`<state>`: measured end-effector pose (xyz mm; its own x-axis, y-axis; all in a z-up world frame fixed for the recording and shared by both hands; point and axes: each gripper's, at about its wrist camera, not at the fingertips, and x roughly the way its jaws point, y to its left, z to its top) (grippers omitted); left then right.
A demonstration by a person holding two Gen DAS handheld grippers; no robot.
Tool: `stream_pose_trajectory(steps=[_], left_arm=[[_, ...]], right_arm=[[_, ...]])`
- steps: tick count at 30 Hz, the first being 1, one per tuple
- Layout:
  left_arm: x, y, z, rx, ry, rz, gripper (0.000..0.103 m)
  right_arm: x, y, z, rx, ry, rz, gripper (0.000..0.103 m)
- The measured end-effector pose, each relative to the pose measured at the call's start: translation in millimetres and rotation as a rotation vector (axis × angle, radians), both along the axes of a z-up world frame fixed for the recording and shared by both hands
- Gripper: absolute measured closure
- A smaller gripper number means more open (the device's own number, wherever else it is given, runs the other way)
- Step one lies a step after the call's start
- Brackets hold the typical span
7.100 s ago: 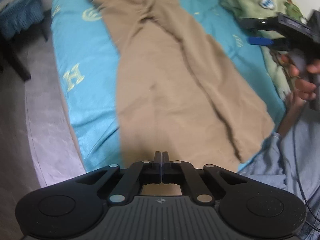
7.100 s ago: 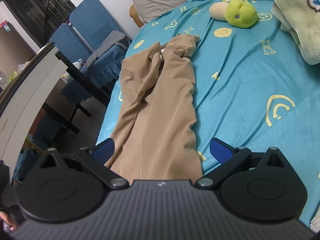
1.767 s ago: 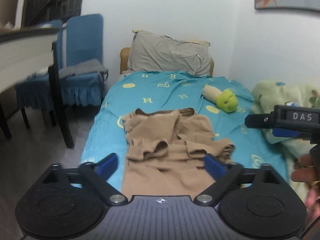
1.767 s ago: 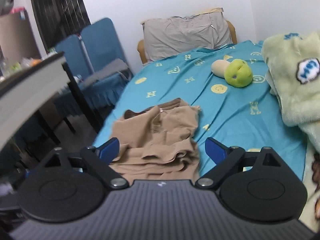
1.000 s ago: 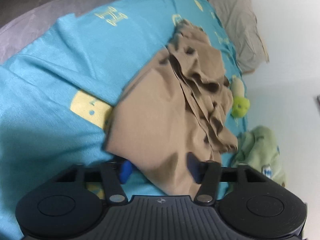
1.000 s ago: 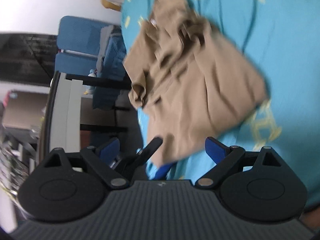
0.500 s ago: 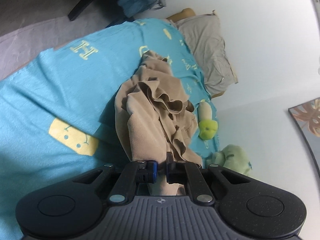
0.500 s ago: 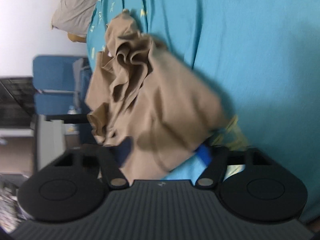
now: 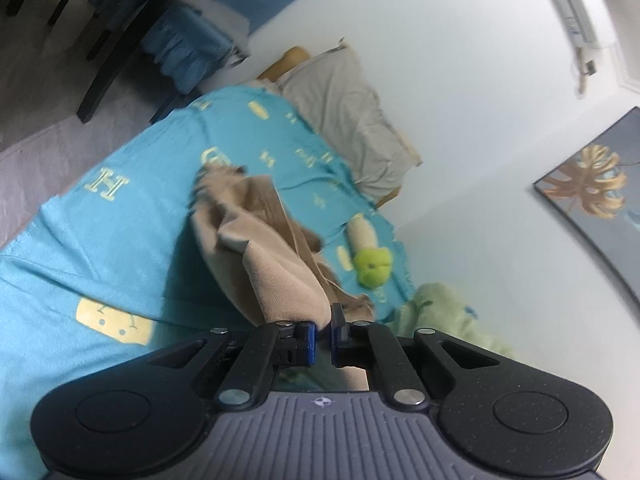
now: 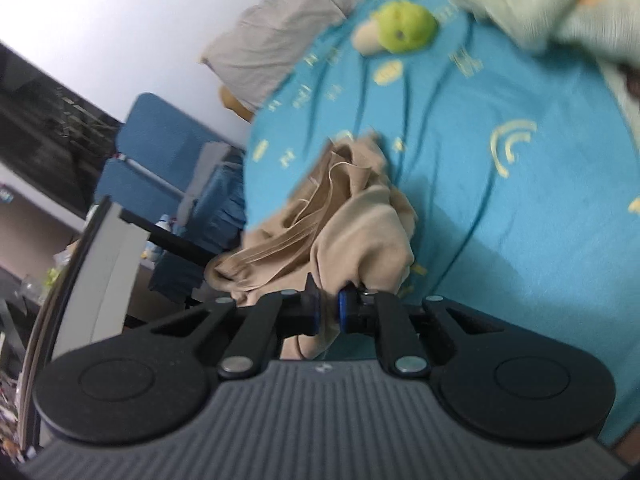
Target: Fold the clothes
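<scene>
A tan garment [image 9: 276, 268] lies bunched and folded over on the turquoise bed sheet [image 9: 100, 248]. My left gripper [image 9: 323, 334] is shut on its near edge, and the cloth rises from the bed into the jaws. In the right wrist view the same tan garment [image 10: 360, 236] hangs in folds from my right gripper [image 10: 328, 312], which is shut on another part of its edge. The far end of the garment rests on the sheet [image 10: 520, 208]. The views are tilted and blurred.
A green plush toy [image 9: 374, 268] lies beyond the garment, also in the right wrist view [image 10: 406, 26]. A grey pillow [image 9: 348, 120] sits at the headboard. A pale green blanket [image 10: 540, 4] lies at the right. Blue chairs [image 10: 160, 156] and a desk [image 10: 96, 264] stand left of the bed.
Both grippers have shut on the garment's near edge and lifted it. The cameras have tipped up toward the pillow and wall, and the cloth has bunched further toward the far end.
</scene>
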<state>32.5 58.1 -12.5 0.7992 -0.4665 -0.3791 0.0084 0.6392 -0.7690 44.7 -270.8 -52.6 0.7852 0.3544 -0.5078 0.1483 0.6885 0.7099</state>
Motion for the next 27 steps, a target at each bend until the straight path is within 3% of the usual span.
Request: stream_pose_trajectory(steps=[2, 9, 14, 18, 24, 27], left_arm=[[-24, -2, 14, 0.002, -0.007, 0.006, 0.097], [-118, -2, 43, -0.019, -0.016, 0.008, 0.096], [-126, 1, 48, 0.009, -0.006, 0.041, 0.096], [-87, 0, 52, 0.043, 0.003, 0.06, 0.096], [20, -2, 37, 0.169, 0.055, 0.073, 0.095], [79, 3, 14, 0.233, 0.095, 0.072, 0.095]], right_arm=[[-20, 3, 19, -0.06, -0.028, 0.009, 0.091], [-99, 1, 54, -0.05, -0.093, -0.015, 0.091], [-98, 10, 60, -0.069, -0.104, -0.016, 0.091], [-59, 14, 61, -0.065, -0.079, -0.011, 0.091], [34, 25, 44, -0.09, 0.039, 0.011, 0.091], [83, 34, 25, -0.126, 0.098, 0.04, 0.091]])
